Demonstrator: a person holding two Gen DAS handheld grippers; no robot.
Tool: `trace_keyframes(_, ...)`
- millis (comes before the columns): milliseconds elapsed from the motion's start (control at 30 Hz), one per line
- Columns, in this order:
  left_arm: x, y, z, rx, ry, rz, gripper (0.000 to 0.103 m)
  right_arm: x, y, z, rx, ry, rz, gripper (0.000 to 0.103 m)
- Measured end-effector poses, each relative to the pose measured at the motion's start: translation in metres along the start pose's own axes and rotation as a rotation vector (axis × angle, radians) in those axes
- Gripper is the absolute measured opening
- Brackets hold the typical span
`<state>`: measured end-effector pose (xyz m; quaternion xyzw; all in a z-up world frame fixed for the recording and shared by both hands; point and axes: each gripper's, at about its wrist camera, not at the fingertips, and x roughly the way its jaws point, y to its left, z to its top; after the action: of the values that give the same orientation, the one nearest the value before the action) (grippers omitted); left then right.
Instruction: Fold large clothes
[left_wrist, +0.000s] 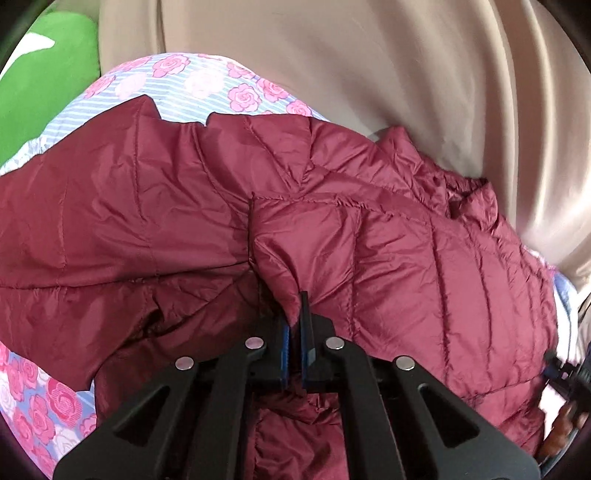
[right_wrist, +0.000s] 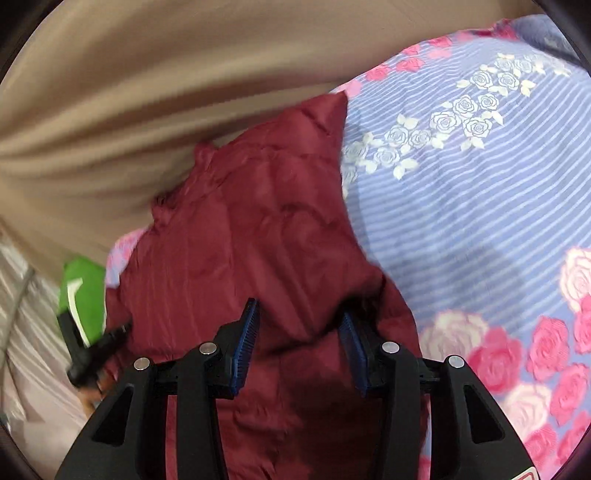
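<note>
A maroon quilted puffer jacket (left_wrist: 369, 229) is spread, crumpled, on a rose-print sheet (right_wrist: 461, 206). A pinched fold of it is clamped by the left gripper (left_wrist: 295, 314). Above it, the right gripper (right_wrist: 299, 325) is held parted, pads untouched.

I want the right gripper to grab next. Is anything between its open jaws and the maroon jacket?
Nothing visible is. The right gripper hangs open directly over the maroon jacket, with only quilted fabric showing between its jaws. The left gripper, already shut on a fold, is off at the picture's left edge.
</note>
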<state>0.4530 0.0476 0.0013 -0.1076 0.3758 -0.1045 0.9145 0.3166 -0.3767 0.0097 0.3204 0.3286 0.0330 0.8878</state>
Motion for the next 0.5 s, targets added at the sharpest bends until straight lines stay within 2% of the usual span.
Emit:
trace_keyframes(33, 0.002, 0.002, 0.000, 0.007, 0.003, 0.003, 0.003, 0.000, -0.001, 0.003, 0.009, -0.020, -0.005, 0.016)
trace_keyframes(67, 0.003, 0.000, -0.002, 0.015, 0.005, 0.004, 0.003, -0.008, -0.001, 0.006, 0.022, -0.065, 0.004, 0.002)
trace_keyframes(133, 0.003, -0.003, -0.003, 0.030, 0.008, -0.011, 0.003, -0.032, -0.003, 0.007, 0.044, -0.172, 0.041, 0.001)
trace_keyframes(200, 0.005, -0.011, -0.007, 0.061, 0.013, -0.017, 0.003, -0.039, -0.002, 0.004, 0.004, -0.205, -0.008, 0.001)
trace_keyframes(233, 0.007, -0.014, -0.008, 0.078, 0.011, -0.005, 0.003, -0.032, -0.003, 0.002, -0.022, -0.182, -0.063, 0.001)
trace_keyframes(267, 0.010, -0.020, -0.010, 0.102, 0.009, 0.017, 0.003, -0.010, -0.008, 0.001, -0.055, -0.090, -0.135, 0.000)
trace_keyframes(300, 0.012, -0.023, -0.010, 0.113, 0.007, 0.026, 0.003, 0.003, -0.012, -0.002, -0.069, -0.036, -0.161, 0.000)
trace_keyframes(400, 0.017, -0.029, -0.009, 0.118, 0.003, 0.027, 0.003, -0.007, -0.007, -0.006, -0.102, -0.048, -0.203, 0.003)
trace_keyframes(500, 0.024, -0.035, -0.009, 0.113, -0.001, 0.021, 0.003, -0.041, 0.002, -0.013, -0.133, -0.118, -0.246, 0.005)
